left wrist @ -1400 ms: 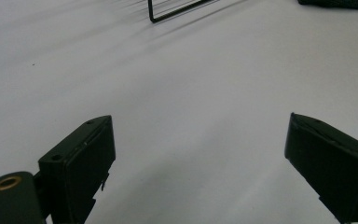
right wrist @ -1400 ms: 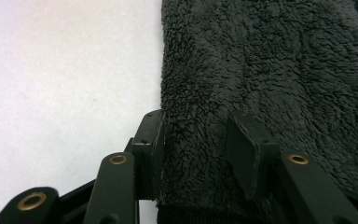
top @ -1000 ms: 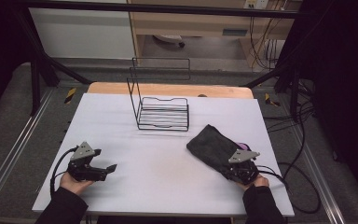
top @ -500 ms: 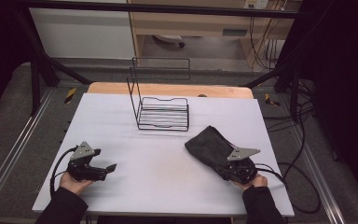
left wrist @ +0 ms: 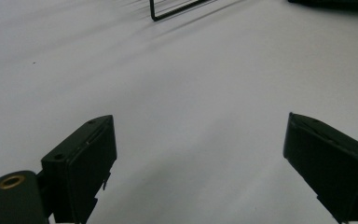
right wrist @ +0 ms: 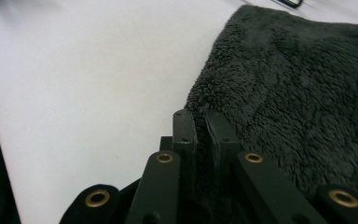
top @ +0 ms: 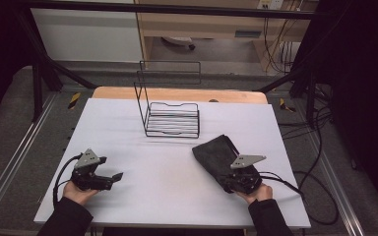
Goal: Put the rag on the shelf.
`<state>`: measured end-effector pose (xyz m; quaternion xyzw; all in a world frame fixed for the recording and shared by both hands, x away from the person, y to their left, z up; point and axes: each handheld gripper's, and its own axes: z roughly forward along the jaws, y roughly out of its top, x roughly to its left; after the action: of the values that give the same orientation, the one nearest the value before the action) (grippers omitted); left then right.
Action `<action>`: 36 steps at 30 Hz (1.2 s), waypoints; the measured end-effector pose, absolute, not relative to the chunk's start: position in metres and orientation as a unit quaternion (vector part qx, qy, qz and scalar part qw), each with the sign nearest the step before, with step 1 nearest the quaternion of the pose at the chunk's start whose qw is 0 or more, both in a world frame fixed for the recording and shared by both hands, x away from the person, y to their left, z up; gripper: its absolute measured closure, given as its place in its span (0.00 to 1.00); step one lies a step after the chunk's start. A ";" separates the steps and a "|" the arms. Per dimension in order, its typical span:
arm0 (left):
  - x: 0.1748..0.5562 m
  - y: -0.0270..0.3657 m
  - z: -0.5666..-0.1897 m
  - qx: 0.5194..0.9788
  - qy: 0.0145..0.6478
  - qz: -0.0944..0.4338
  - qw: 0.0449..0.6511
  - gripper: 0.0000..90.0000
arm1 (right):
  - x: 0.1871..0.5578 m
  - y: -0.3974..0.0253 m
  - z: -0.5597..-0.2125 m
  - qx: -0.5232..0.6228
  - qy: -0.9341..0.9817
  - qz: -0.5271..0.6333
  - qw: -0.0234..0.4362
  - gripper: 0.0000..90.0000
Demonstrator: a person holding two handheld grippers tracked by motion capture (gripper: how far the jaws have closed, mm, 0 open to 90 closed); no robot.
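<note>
Dark fleecy towel [top: 217, 158] lies lower right of centre on the tabletop [top: 167, 172], its long axis running up-left toward the wire rack [top: 172, 118]. Right gripper [top: 239, 183] pinches its near corner, jaws nearly closed. Left gripper [top: 109, 178], lower left, gapes wide, holding nothing, well apart.

The high view looks forward and down from the near side, taking in the whole white desk [top: 177, 162]. The left gripper view skims low over bare desk, catching the black wire rack [left wrist: 177, 10] at 12 o'clock. The right gripper view sits close against the dark grey fleecy cloth [right wrist: 298, 93]; both show in the high view.
</note>
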<state>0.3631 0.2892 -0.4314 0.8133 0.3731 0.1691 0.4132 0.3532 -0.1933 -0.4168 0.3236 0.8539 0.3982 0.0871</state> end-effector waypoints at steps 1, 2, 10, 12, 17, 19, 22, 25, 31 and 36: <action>0.363 0.289 -0.431 0.813 0.374 0.169 0.413 0.11 | 0.354 -0.190 -0.417 0.324 0.853 0.400 0.084 0.93; 0.363 0.289 -0.431 0.813 0.374 0.169 0.413 0.11 | 0.354 -0.187 -0.416 0.325 0.854 0.399 0.082 0.93; 0.363 0.289 -0.432 0.813 0.375 0.169 0.411 0.11 | 0.358 -0.162 -0.414 0.328 0.851 0.405 0.071 0.94; 0.363 0.289 -0.432 0.813 0.375 0.169 0.411 0.11 | 0.359 -0.159 -0.414 0.330 0.849 0.405 0.070 0.94; 0.364 0.289 -0.432 0.814 0.376 0.169 0.410 0.11 | 0.360 -0.143 -0.412 0.333 0.849 0.404 0.072 0.94; 0.364 0.289 -0.432 0.814 0.376 0.169 0.410 0.11 | 0.360 -0.140 -0.412 0.334 0.848 0.404 0.074 0.94; 0.364 0.290 -0.432 0.813 0.378 0.168 0.410 0.11 | 0.361 -0.130 -0.412 0.339 0.848 0.402 0.067 0.94; 0.364 0.290 -0.432 0.813 0.379 0.168 0.410 0.11 | 0.362 -0.122 -0.412 0.340 0.848 0.402 0.066 0.94; 0.364 0.291 -0.432 0.811 0.381 0.169 0.410 0.11 | 0.361 -0.103 -0.414 0.329 0.854 0.398 0.060 0.94; 0.364 0.291 -0.432 0.812 0.381 0.169 0.410 0.11 | 0.359 -0.086 -0.416 0.316 0.860 0.397 0.051 0.94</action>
<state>0.3644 0.2906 -0.4320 0.8115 0.3807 0.1690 0.4098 0.3586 -0.0856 -0.4157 0.3160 0.8600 0.3974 0.0508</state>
